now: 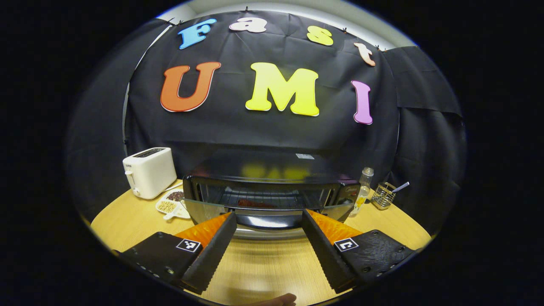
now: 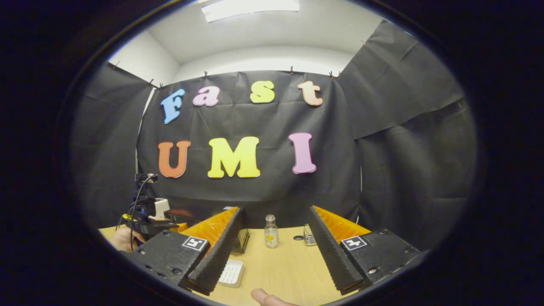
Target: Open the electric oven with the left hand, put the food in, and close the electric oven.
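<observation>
The oven (image 1: 272, 191) sits just beyond the left gripper (image 1: 269, 221), its door (image 1: 263, 214) part-open, something reddish, probably the food (image 1: 255, 203), on the rack. Both grippers gape empty; the right gripper (image 2: 275, 231) hovers near a bottle (image 2: 270, 230). To shut well, push the door's top edge squarely, centred.

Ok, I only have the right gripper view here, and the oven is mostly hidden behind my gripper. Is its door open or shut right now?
Observer: Partway open. In the left gripper view the oven door tilts out towards the camera, and the rack behind it is exposed.
Operator: Is there anything on that rack yet?
Observer: Yes, something dark reddish lies on it, though it is too blurred to name.
</observation>
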### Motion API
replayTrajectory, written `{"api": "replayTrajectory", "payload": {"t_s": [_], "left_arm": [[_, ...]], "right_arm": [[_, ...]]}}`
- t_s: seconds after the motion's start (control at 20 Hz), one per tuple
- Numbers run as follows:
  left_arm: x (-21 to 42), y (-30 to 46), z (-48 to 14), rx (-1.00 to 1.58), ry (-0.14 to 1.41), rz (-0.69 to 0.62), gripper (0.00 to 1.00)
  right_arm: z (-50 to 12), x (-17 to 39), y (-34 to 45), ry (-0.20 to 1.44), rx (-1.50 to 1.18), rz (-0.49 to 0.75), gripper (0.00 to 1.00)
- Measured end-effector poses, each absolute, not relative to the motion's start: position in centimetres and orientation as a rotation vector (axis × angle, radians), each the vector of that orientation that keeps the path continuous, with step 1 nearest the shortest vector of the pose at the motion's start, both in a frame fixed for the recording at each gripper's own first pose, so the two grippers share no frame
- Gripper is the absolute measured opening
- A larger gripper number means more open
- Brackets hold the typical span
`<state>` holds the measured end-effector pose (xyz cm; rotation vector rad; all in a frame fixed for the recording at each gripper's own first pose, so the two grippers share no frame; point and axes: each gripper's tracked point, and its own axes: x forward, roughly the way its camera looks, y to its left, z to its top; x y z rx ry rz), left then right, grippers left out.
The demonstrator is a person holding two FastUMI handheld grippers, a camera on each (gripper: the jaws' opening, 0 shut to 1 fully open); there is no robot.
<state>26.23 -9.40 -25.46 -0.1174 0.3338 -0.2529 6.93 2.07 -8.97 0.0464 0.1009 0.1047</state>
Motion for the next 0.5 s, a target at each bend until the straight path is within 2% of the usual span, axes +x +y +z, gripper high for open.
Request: {"api": "replayTrajectory", "payload": {"t_s": [0.2,0.25,0.35,0.5], "left_arm": [[26.8,-7.8,-24.3,-0.134,0.330,-0.239,0.96],[26.1,-7.5,-23.5,-0.147,0.324,-0.239,0.95],[24.2,-7.0,-21.3,-0.156,0.299,-0.234,0.95],[20.1,-5.0,-18.7,-0.121,0.271,-0.189,0.95]], "right_arm": [[-9.1,4.9,2.4,0.086,0.011,0.097,0.99],[-9.3,4.3,2.6,0.094,0.007,0.096,0.96],[-9.5,3.2,2.8,0.110,0.018,0.096,1.00],[-8.8,1.5,2.8,0.103,0.046,0.091,0.99]]}}
